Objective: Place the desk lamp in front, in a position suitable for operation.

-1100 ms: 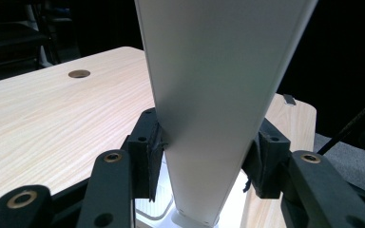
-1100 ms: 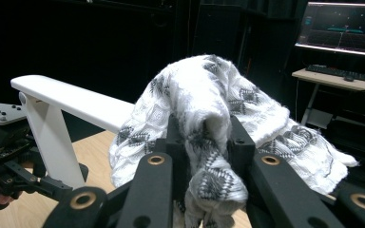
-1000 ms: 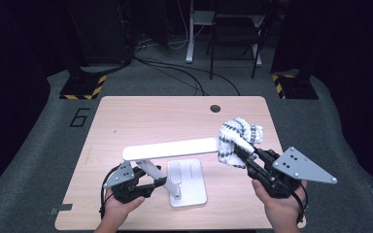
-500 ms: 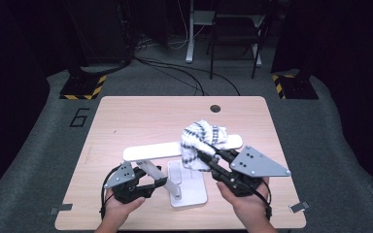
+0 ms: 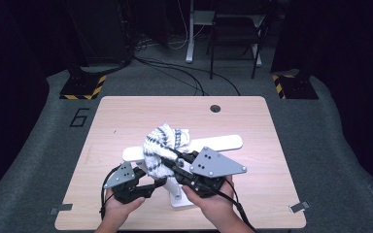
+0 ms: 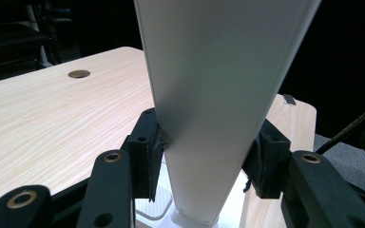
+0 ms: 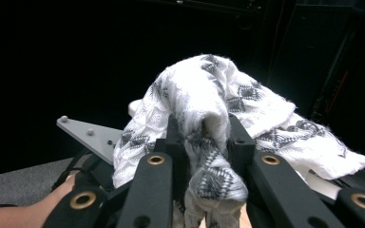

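In the high view, the right tool at lower centre has carried the patterned cloth leftward from the frame's right onto the white stand's crossbar, whose long axis runs left-right. In the left gripper view, the left tool clamps the stand's upright post. In the right gripper view, the right tool grips bunched cloth.

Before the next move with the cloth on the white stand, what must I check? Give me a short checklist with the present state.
1. Right gripper shut on the cloth: ok.
2. Left gripper clamps the post of the white stand: ok.
3. Stand base flat on the table: cannot tell.
4. Cloth over the stand's arm: ok, it drapes near the left end.
5. Cloth spread evenly: not ok, bunched.
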Demonstrator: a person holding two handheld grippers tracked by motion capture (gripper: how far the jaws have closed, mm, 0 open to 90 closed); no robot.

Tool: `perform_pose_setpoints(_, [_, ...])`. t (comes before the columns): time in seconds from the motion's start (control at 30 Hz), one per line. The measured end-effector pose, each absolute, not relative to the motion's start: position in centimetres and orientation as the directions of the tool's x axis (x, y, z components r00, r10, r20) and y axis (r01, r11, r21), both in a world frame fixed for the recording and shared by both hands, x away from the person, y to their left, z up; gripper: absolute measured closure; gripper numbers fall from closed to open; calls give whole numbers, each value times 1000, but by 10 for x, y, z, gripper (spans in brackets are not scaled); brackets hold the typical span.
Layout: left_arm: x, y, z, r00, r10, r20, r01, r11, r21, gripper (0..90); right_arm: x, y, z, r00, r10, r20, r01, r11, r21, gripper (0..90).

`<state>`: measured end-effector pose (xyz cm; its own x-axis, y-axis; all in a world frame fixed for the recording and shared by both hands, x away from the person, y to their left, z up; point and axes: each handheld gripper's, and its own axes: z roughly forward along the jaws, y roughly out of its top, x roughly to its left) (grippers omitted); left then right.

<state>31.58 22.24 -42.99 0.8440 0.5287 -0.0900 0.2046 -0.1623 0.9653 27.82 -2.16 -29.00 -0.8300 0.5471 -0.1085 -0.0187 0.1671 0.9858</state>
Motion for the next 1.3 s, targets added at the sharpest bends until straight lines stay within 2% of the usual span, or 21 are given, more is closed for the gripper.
perform_pose_setpoints(0.67, [317, 223, -432, 848, 519, -106, 208, -143, 968, 537, 261, -21, -307, -861, 495, -116, -22, 193, 981, 762])
perform_pose_setpoints(0.97, [317, 223, -432, 850, 516, -107, 208, -143, 968, 536, 254, -33, -336, -858, 507, -86, 29, 215, 976, 761])
perform_pose_setpoints(1.3, [318, 224, -432, 853, 513, -96, 204, -159, 966, 537, 251, -47, -364, -833, 544, -99, 60, 267, 962, 760])
